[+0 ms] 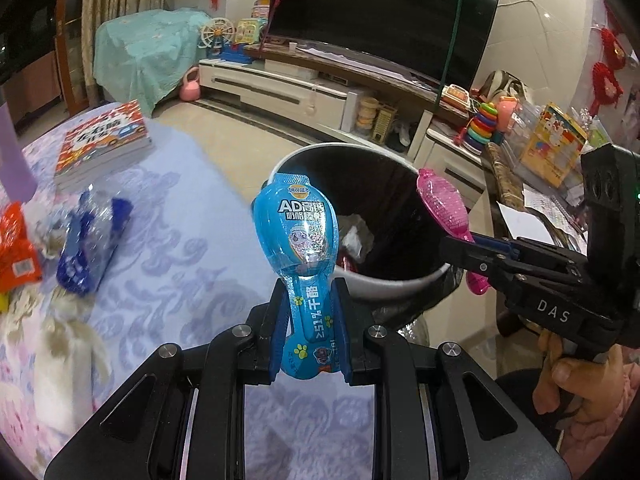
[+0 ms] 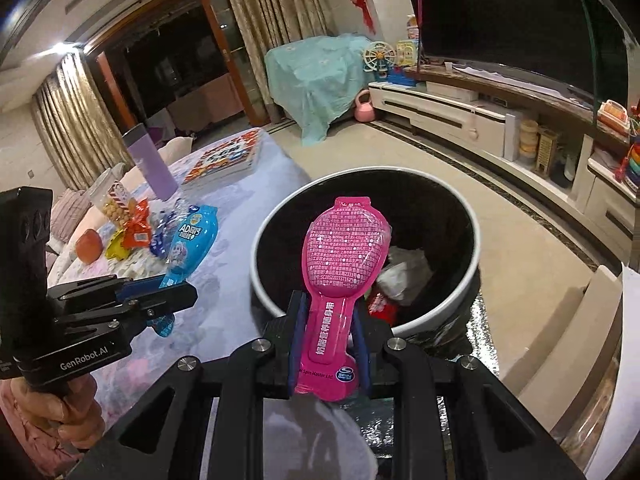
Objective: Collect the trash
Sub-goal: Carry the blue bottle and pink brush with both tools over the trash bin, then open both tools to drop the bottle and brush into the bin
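Note:
My left gripper [image 1: 310,292] is shut on the stem of a blue spoon-shaped snack wrapper [image 1: 298,228], held upright near the rim of a round bin [image 1: 400,280] with a white rim and black liner. My right gripper [image 2: 328,304] is shut on a pink spoon-shaped wrapper [image 2: 346,248], its head over the bin [image 2: 320,320]. Crumpled white and red trash [image 2: 404,276] lies inside the bin. In the left wrist view the right gripper [image 1: 452,240] carries the pink wrapper [image 1: 442,204] at the bin's right rim. In the right wrist view the left gripper [image 2: 188,284] holds the blue wrapper [image 2: 192,236] over the table.
A lilac patterned tablecloth [image 1: 180,264] carries a crushed blue-labelled bottle [image 1: 90,232], orange and yellow wrappers [image 2: 134,228], a picture book [image 1: 106,140], a purple bottle [image 2: 150,164] and white tissue [image 1: 64,344]. Behind the bin stand a TV unit [image 1: 320,96] and a toy-filled shelf [image 1: 540,148].

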A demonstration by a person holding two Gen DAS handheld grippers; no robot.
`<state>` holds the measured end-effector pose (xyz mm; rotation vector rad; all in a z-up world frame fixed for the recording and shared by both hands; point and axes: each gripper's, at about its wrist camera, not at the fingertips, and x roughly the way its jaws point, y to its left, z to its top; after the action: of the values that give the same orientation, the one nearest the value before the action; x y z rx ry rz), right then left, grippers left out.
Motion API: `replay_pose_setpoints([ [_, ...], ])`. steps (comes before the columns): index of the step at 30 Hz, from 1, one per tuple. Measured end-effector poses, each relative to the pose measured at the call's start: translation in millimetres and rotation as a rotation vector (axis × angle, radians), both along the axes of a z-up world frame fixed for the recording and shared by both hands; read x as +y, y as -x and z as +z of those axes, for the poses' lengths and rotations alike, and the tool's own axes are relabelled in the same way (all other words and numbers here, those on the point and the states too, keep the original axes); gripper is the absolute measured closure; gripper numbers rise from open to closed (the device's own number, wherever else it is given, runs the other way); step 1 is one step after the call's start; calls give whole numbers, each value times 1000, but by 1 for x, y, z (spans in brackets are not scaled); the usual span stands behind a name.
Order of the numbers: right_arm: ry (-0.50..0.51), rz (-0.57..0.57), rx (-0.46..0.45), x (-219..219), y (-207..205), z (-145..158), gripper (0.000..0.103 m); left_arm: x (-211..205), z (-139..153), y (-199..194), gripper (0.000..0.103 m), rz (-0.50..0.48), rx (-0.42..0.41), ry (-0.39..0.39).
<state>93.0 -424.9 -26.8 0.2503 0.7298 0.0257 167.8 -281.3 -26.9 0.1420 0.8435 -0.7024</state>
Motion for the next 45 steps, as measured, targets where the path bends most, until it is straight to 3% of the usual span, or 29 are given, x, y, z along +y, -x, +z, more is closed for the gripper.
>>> replay_pose_setpoints([
  [34, 5, -20, 45, -44, -43, -6, 80, -66, -4, -42, 83, -76, 17, -80],
  [36, -3, -18, 52, -46, -46, -7, 79, -68, -5, -43, 80, -76, 19, -82],
  [38, -12, -21, 53, -49, -46, -8, 77, -67, -5, -44, 64, -67, 28, -78],
  [40, -31, -27, 51, -53, -46, -9, 68, -63, -3, -45, 51, -50, 23, -69],
  [45, -48, -42, 31, -53, -39, -5, 62, -43, 0, -43, 49, -14, 20, -36],
])
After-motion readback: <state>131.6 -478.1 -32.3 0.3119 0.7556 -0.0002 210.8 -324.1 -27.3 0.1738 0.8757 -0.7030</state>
